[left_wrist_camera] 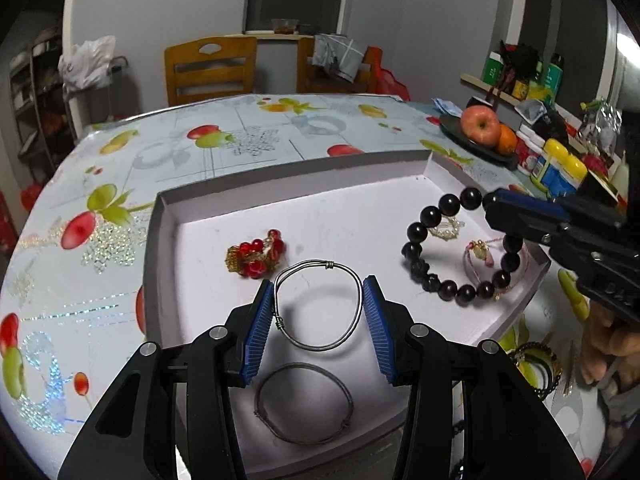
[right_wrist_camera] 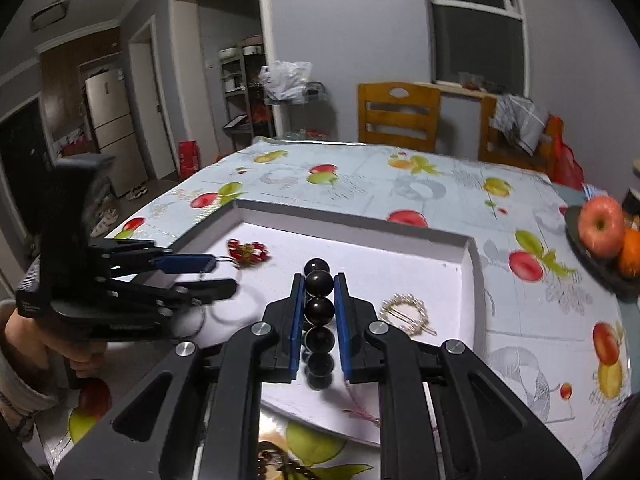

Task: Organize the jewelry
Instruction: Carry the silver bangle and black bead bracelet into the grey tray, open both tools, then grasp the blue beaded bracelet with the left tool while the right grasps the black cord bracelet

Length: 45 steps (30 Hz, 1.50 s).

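Ahead of the claw we see a tabletop (left_wrist_camera: pixel 168 160) under a fruit-printed cloth. Two wooden chairs stand at its far edge, one (left_wrist_camera: pixel 211 69) bare, the other (left_wrist_camera: pixel 320 68) draped with grey cloth. Far right of the claw, a dark plate (left_wrist_camera: pixel 472 140) carries an apple (left_wrist_camera: pixel 480 123) and an orange (left_wrist_camera: pixel 507 139), with yellow-capped bottles (left_wrist_camera: pixel 560 168) just beyond. Through the doorway at far left, we make out a refrigerator (right_wrist_camera: pixel 110 128).
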Each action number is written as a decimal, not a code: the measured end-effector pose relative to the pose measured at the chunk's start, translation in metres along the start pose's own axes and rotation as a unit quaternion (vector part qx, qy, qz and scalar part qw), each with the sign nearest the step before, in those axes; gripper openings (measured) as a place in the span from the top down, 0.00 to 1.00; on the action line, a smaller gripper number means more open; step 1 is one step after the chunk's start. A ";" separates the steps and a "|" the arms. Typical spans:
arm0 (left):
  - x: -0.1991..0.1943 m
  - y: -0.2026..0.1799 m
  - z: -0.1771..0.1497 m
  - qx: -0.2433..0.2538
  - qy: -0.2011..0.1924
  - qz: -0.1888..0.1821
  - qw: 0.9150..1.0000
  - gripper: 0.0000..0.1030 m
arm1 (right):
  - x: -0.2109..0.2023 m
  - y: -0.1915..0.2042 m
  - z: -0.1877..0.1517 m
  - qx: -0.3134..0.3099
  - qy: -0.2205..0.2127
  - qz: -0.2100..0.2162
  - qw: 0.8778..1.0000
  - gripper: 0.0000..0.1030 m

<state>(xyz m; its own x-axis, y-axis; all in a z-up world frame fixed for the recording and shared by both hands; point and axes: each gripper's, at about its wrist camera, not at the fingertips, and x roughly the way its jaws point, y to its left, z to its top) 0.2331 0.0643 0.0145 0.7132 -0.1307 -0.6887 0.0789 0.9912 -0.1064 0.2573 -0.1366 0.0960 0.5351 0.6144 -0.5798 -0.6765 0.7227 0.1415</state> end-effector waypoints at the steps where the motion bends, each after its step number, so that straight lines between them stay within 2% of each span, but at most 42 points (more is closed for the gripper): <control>1: 0.002 0.002 0.000 -0.004 0.004 -0.001 1.000 0.54 | 0.001 -0.003 -0.001 0.006 0.002 -0.005 1.000 0.86; 8: 0.014 0.004 -0.001 -0.012 0.038 -0.017 0.999 0.54 | 0.008 -0.025 -0.011 0.047 0.021 -0.005 0.999 0.86; 19: 0.018 0.003 0.000 -0.017 0.045 -0.014 0.999 0.54 | 0.014 -0.019 -0.012 0.034 0.039 -0.006 0.999 0.86; 27: 0.013 0.002 -0.001 -0.017 0.037 -0.018 0.999 0.46 | 0.017 -0.019 -0.014 0.035 0.049 -0.005 0.998 0.86; 29: 0.010 0.001 -0.001 -0.015 0.029 -0.018 0.999 0.41 | 0.018 -0.019 -0.014 0.037 0.051 -0.004 0.998 0.84; 31: 0.005 -0.001 -0.001 -0.011 0.016 -0.021 1.000 0.34 | 0.016 -0.019 -0.014 0.038 0.048 -0.004 0.998 0.68; 32: 0.002 -0.002 -0.001 -0.010 0.010 -0.022 1.000 0.29 | 0.015 -0.019 -0.014 0.037 0.043 -0.005 0.998 0.63; 34: -0.006 -0.003 -0.001 -0.011 -0.012 -0.026 1.000 0.27 | 0.010 -0.017 -0.014 0.033 0.029 -0.005 0.999 0.50; 41: -0.018 -0.002 0.000 -0.017 -0.039 -0.021 0.999 0.21 | -0.001 -0.022 -0.010 0.045 -0.005 -0.017 0.999 0.29; 45: -0.021 -0.003 -0.002 -0.016 -0.044 -0.020 0.999 0.20 | -0.008 -0.029 -0.009 0.060 -0.024 -0.019 0.998 0.11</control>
<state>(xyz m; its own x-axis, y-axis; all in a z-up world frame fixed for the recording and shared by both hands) 0.2170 0.0642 0.0281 0.7682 -0.1662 -0.6183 0.0866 0.9838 -0.1569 0.2684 -0.1655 0.0894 0.5853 0.5978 -0.5479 -0.5905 0.7772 0.2172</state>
